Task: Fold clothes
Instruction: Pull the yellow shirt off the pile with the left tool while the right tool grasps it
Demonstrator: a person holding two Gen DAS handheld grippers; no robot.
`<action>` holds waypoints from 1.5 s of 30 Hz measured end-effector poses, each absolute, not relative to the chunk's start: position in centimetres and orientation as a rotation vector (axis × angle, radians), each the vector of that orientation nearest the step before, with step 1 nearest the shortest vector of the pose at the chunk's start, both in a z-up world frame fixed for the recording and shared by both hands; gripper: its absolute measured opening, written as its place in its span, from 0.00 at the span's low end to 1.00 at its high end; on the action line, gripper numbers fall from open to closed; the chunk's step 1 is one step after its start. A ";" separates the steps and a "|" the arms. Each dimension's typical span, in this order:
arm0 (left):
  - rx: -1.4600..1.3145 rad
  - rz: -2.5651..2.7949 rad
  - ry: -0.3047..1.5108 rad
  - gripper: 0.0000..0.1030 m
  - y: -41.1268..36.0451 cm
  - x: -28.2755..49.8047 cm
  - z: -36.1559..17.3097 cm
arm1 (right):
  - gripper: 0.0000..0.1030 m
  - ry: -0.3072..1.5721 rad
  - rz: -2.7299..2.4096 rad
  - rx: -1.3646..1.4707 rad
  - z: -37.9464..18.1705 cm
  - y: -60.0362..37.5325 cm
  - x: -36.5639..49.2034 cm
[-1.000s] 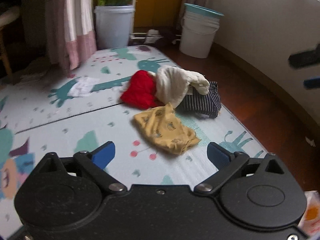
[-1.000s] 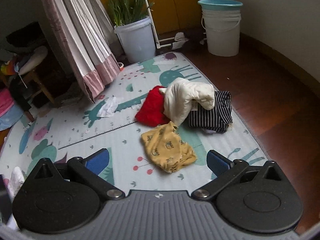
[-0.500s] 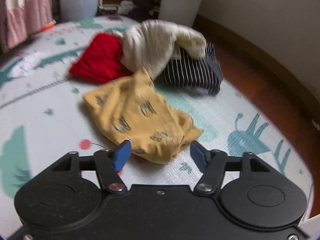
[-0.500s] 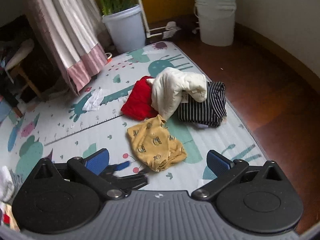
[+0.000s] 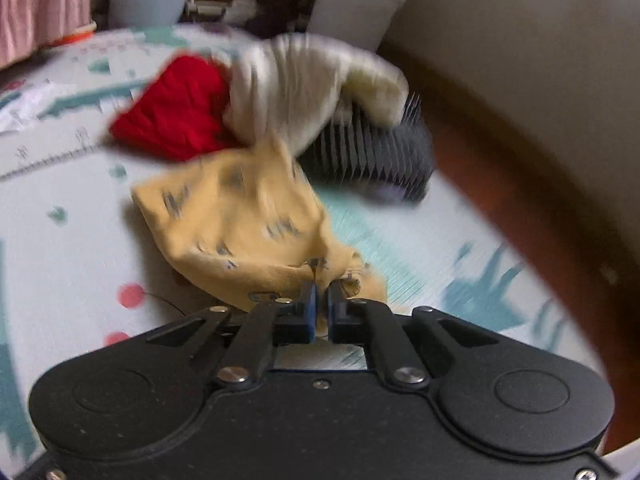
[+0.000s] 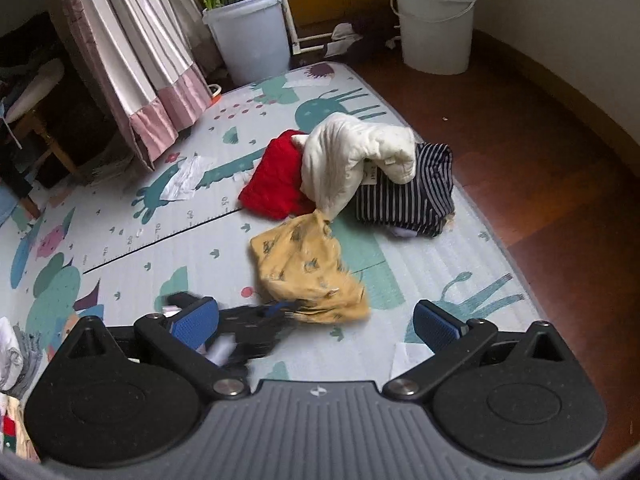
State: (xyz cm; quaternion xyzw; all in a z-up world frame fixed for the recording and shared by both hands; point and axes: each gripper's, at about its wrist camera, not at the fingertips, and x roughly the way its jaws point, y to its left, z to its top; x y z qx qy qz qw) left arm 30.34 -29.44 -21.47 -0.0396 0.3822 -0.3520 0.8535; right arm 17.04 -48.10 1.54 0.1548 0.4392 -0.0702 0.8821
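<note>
Item one: yellow printed garment (image 5: pixel 240 216), crumpled on the play mat (image 5: pixel 72 248). We held its near hem pinched between the left gripper (image 5: pixel 319 300) fingers (image 5: pixel 308 304), which were drawn together to a narrow slit with cloth caught in it; the rest of the garment spread away toward 11 o'clock in the left wrist view.

Item two: right gripper (image 6: pixel 316 320), fingers (image 6: pixel 436 326) spread wide, nothing between them. From this view the yellow garment lay at 12 o'clock, just beyond the fingertips, with the left gripper reaching in from 9 o'clock at its near edge.

Item three: red garment (image 6: pixel 276 180), at 11 o'clock beyond the yellow one, nearly touching its far corner.

Item four: cream padded garment (image 6: pixel 348 156), draped over the red piece and over a folded navy striped garment (image 6: pixel 408 200) at 1 o'clock.

Item five: surroundings. A white planter bucket (image 6: pixel 252 36) with greenery stood past the mat's far edge, a second white bucket (image 6: pixel 436 24) on the wooden floor (image 6: pixel 540 168) at 1 o'clock, a pink-hemmed curtain (image 6: pixel 136 64) at 10 o'clock, and a scrap of white paper (image 6: pixel 184 180) on the mat.
</note>
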 end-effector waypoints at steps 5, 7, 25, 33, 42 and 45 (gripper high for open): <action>-0.179 -0.774 0.745 0.02 -22.6 27.3 -11.8 | 1.00 0.886 -0.144 0.321 2.5 -47.0 16.6; -0.197 -0.779 0.738 0.02 -19.6 25.5 -8.4 | 1.00 0.878 -0.125 0.317 3.0 -46.0 16.4; -0.081 -0.543 0.787 0.02 1.4 7.4 7.1 | 0.64 0.790 0.606 -0.071 10.7 -23.2 7.7; -0.162 -0.560 0.740 0.02 4.5 5.8 7.7 | 0.60 0.760 0.739 -0.398 7.6 -14.6 4.0; -0.144 -0.601 0.763 0.02 5.8 5.1 7.1 | 0.03 0.849 0.843 -0.250 6.4 -15.4 6.7; -0.123 -0.595 0.774 0.02 5.9 5.2 6.7 | 0.03 0.813 0.825 -0.287 6.6 -15.5 6.5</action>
